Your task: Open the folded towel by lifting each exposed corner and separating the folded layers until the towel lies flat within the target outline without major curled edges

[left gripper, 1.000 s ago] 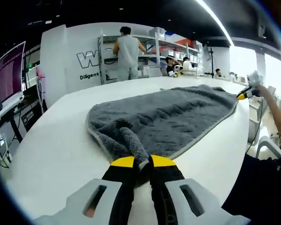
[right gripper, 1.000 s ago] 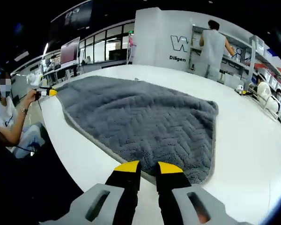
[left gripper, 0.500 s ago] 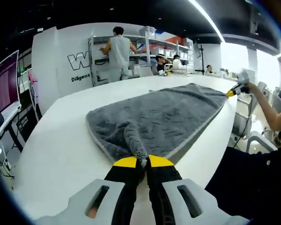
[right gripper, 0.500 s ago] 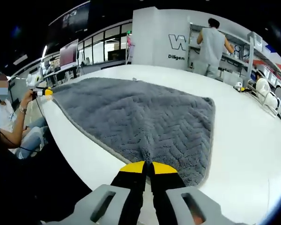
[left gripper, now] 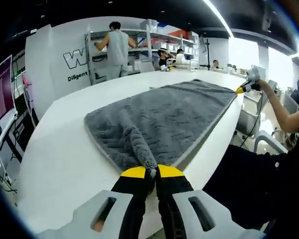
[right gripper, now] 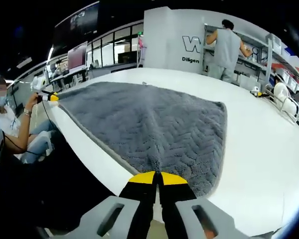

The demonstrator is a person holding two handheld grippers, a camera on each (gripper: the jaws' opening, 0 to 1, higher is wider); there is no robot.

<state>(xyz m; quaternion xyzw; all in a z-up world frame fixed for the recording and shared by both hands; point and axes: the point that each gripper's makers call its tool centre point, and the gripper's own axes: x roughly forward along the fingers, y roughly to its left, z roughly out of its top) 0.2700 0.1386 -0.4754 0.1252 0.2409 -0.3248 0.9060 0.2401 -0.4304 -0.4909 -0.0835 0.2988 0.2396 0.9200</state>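
A grey plush towel (left gripper: 159, 117) with a herringbone weave lies spread on a white table (left gripper: 60, 149). My left gripper (left gripper: 152, 173) is shut on the towel's near corner, which bunches into a raised ridge between the yellow-tipped jaws. At the far end of the towel my right gripper (left gripper: 240, 90) shows small, held in a hand. In the right gripper view the same towel (right gripper: 149, 119) stretches away, and my right gripper (right gripper: 157, 175) is shut on its near edge, pulling up a fold. The left gripper (right gripper: 51, 97) appears far off at the left, gripping the opposite corner.
The table edge (right gripper: 79, 154) runs close beside the towel, with the person's dark clothing beyond it. A person stands at metal shelves (left gripper: 139, 45) by a white wall with lettering (right gripper: 192, 47). Bare white table (right gripper: 269, 164) stretches past the towel.
My right gripper has shut on the towel's edge, having been open a second ago. Both ends now pull the towel tauter and flatter. The left gripper keeps its hold.
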